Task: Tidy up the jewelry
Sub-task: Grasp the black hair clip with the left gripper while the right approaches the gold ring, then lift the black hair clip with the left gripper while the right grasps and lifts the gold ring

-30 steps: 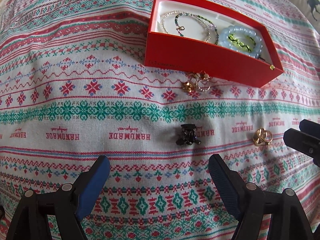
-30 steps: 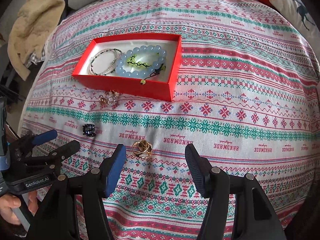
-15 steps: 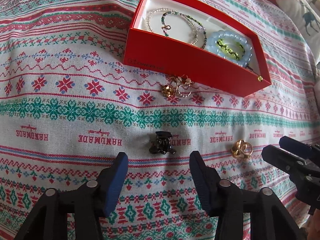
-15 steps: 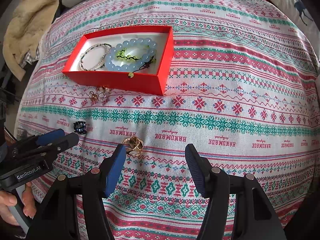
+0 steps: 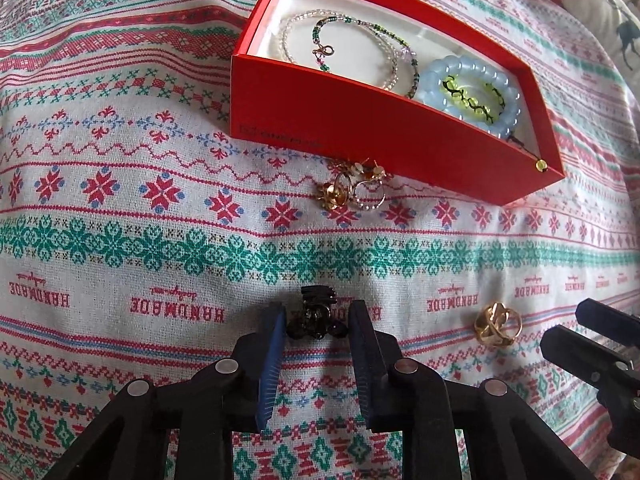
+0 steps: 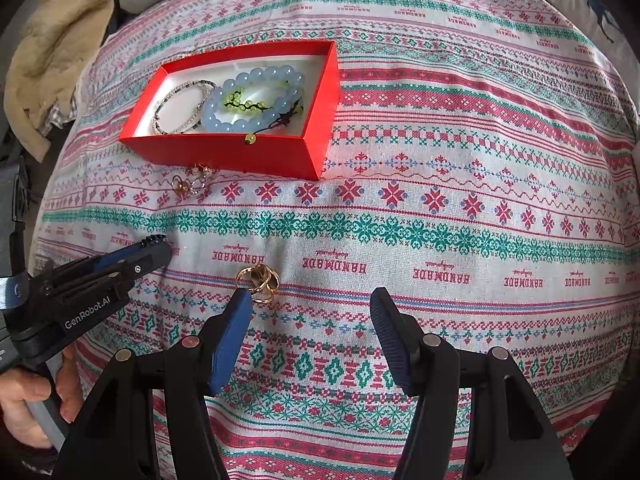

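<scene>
- I am closing my left tool (image 5: 317, 322) around the small black plastic hair claw clip (image 5: 316, 314) lying on the patterned woven cloth (image 5: 160, 208); the clip sits between the blue pads, whose contact with it I cannot tell.
- I am holding my right tool (image 6: 311, 300) spread and pinching nothing, its left pad just beside the gold knotted ring (image 6: 258, 278).
- The red rectangular cardboard box (image 5: 380, 136) is holding beaded bracelets.

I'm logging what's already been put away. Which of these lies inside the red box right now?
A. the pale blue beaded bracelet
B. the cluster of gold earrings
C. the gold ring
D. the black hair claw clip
A: the pale blue beaded bracelet lies inside the red box, while the other three pieces lie on the patterned cloth outside it.
</scene>
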{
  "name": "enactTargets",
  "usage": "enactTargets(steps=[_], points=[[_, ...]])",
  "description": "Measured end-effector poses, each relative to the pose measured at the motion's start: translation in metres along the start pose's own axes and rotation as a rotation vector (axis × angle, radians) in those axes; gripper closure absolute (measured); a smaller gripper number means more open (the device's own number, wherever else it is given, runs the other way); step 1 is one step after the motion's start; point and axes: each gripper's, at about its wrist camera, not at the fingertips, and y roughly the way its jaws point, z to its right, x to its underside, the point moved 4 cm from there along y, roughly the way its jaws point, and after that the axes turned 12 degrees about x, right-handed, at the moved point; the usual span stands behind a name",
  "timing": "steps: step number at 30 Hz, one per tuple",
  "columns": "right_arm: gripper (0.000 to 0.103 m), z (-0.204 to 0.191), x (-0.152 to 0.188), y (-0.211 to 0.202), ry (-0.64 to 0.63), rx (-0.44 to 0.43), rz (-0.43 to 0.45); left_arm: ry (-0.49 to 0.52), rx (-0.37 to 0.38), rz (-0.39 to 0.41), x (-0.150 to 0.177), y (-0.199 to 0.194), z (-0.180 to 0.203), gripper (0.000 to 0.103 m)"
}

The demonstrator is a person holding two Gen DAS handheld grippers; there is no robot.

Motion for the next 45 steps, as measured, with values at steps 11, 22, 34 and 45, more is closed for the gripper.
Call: enactTargets(steps=[11, 22, 34, 45], points=[[0.039, -0.011, -0.001, 0.005, -0.019, -0.013, -0.019, 0.017, -0.018, 0.045, 0.001, -0.024, -0.008, 0.077], [0.039, -0.032, -0.004, 0.022, -0.029, -0.057, -0.082, 0.033, -0.039, 0.064, 0.012, -0.044, -0.028, 0.077], [0.057, -0.054, -0.011, 0.032, -0.039, -0.064, -0.088, 0.023, -0.046, 0.057, 0.026, -0.058, -0.049, 0.077], [0.076, -0.053, -0.014, 0.038, -0.030, -0.049, -0.082, 0.029, -0.050, 0.042, 0.029, -0.052, -0.043, 0.077]])
